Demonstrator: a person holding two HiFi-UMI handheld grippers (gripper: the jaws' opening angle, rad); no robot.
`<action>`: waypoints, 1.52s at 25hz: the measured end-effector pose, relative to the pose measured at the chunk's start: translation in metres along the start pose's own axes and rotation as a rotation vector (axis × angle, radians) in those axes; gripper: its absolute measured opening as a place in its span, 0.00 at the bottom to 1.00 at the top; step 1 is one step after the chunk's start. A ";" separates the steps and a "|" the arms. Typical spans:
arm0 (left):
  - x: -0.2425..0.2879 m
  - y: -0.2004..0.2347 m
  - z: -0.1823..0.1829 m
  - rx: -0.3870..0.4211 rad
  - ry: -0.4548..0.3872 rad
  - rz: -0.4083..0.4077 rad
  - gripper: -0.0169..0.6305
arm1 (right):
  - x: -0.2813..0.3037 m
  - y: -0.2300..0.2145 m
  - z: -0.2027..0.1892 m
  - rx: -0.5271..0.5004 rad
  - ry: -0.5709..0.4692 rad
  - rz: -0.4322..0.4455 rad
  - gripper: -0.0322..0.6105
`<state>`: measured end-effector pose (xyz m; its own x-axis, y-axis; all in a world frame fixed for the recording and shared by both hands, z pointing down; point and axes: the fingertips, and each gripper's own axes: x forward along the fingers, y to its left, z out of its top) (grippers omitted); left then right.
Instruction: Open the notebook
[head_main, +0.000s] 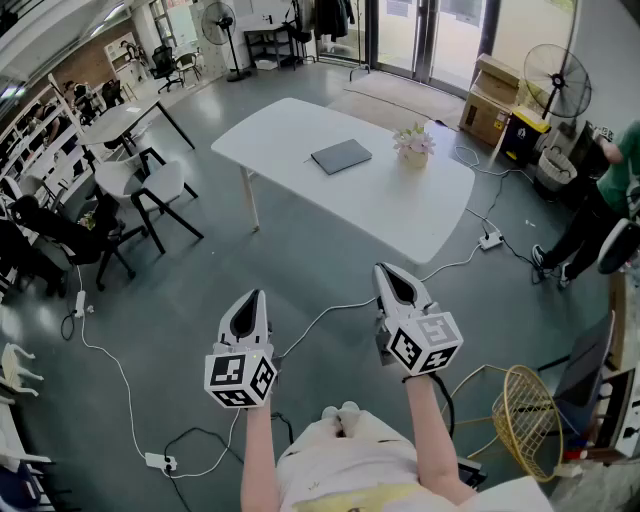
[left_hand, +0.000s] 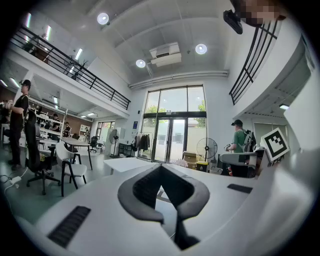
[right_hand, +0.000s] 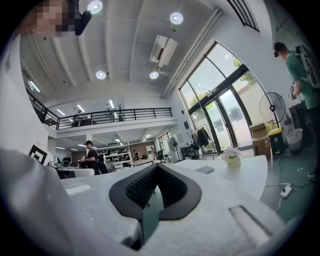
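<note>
notebook (head_main: 341, 156) lies closed on white table (head_main: 290, 125) near flower pot (head_main: 414, 146), well ahead of left gripper (head_main: 252, 296) and right gripper (head_main: 385, 270), both level, jaws together, holding nothing.

Jaws together on right tool (right_hand: 157, 166), nothing between; notebook (right_hand: 205, 170) flat on white table (right_hand: 252, 176) near flower pot (right_hand: 233, 160).
</note>
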<state>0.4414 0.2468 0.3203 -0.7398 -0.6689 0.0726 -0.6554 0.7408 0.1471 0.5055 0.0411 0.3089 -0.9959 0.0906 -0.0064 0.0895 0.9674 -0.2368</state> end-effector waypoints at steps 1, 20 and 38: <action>0.002 0.001 0.000 0.000 -0.001 0.002 0.02 | 0.001 -0.002 0.000 0.001 -0.001 -0.002 0.06; 0.033 -0.019 -0.003 0.003 0.001 0.003 0.02 | 0.014 -0.036 0.004 0.014 -0.033 -0.009 0.06; 0.087 0.012 -0.014 -0.027 0.042 0.032 0.02 | 0.085 -0.066 -0.014 0.075 0.018 -0.008 0.16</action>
<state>0.3716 0.1964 0.3425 -0.7526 -0.6475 0.1193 -0.6269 0.7601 0.1707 0.4151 -0.0115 0.3379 -0.9960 0.0878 0.0136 0.0793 0.9477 -0.3091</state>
